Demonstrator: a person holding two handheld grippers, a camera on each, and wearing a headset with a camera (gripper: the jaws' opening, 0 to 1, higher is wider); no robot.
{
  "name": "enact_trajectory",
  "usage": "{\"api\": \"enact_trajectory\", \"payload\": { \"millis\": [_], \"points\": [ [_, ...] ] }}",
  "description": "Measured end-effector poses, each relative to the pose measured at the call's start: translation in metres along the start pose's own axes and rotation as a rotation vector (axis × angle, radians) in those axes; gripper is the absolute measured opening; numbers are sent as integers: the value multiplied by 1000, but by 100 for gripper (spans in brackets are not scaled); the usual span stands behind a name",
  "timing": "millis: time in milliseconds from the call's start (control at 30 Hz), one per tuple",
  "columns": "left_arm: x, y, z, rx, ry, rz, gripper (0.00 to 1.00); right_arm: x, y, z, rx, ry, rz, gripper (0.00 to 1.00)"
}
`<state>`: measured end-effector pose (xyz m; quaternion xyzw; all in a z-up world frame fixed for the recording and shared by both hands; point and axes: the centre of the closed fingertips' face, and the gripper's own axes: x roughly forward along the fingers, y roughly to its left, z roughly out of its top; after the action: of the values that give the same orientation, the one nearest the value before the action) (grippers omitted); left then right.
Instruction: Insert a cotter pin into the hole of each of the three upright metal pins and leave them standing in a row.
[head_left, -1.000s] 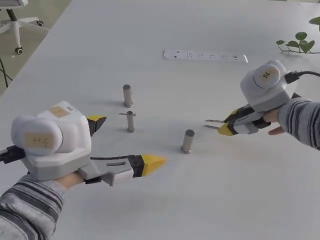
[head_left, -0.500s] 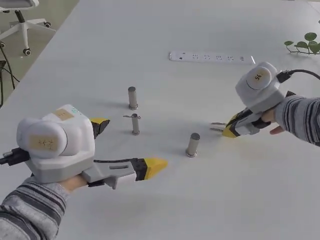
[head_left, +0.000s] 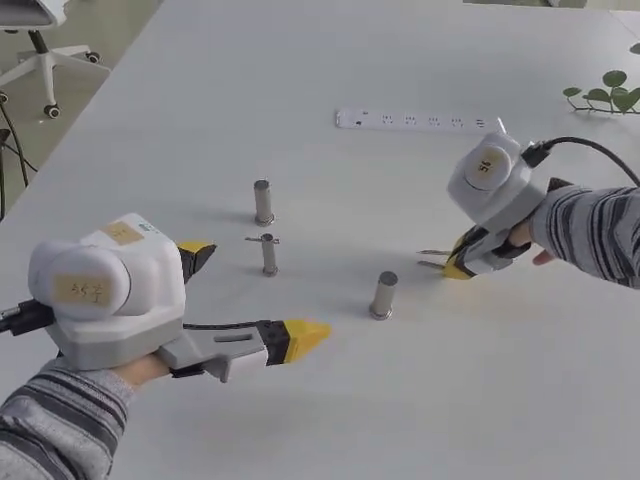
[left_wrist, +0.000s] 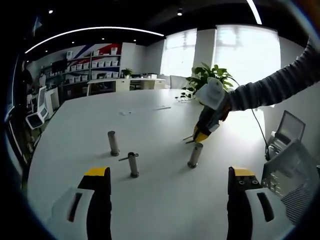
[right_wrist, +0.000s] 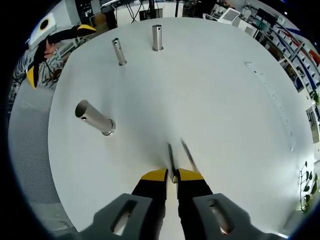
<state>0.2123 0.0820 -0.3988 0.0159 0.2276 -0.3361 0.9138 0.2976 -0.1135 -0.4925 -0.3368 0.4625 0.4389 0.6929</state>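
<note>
Power strip (head_left: 415, 121) flat on white table (head_left: 330, 50); plant (head_left: 605, 92) at right; office chair (head_left: 40, 48) left.

Your white table (head_left: 400, 60) is bright and evenly lit. The metal pins (head_left: 263, 201) cast only soft, faint shadows. In your left gripper view the big windows (left_wrist: 247, 55) on the far right glare white, and the ceiling light strip (left_wrist: 100, 28) bends near the edge. Nothing looks blurry.
</note>
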Motion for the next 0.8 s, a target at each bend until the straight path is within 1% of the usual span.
{"api": "enact_trajectory", "payload": {
  "millis": [67,133,167,200,267,300,333,367,500,533,600,633,667,700,767,800],
  "points": [
    [0,0,0,-4,-4,-1,97,0,0,0,8,-2,4,1],
    [-1,0,0,-4,-3,1,97,0,0,0,33,-6,4,0],
    [-1,0,0,-5,-2,1,97,0,-2,-1,26,-7,-8,0],
    [-1,0,0,-7,-2,1,97,0,-1,0,17,-11,-5,0],
    [-1,0,1,-11,-8,-1,97,0,0,0,21,-8,-9,0],
    [-1,-1,2,-15,-13,-4,97,-1,1,0,6,-7,-8,0],
    [-2,-1,2,-18,-14,-6,97,-1,1,0,6,-8,-8,0],
    [-2,-1,3,-20,-19,-7,97,-1,0,0,26,-9,-10,0],
    [-3,-2,4,-27,-17,-8,95,-2,1,0,14,-21,-13,0],
    [-3,-2,4,-27,-16,-7,95,-3,1,1,25,-34,-17,0],
    [-3,-2,6,-22,-13,-8,94,-6,0,5,17,-67,-24,0],
    [-4,-3,6,-20,-12,-9,93,-7,0,6,17,-71,-25,0],
    [-4,-3,7,-16,-12,-10,93,-10,1,8,4,-82,-26,0],
    [-4,-4,8,-15,-12,-15,91,-13,2,12,-27,-99,-29,0],
    [-3,-4,10,-15,-12,-20,90,-16,4,12,-37,-102,-36,0],
    [-3,-5,11,-11,-10,-21,89,-19,4,17,-82,-125,-44,0]
  ]
}}
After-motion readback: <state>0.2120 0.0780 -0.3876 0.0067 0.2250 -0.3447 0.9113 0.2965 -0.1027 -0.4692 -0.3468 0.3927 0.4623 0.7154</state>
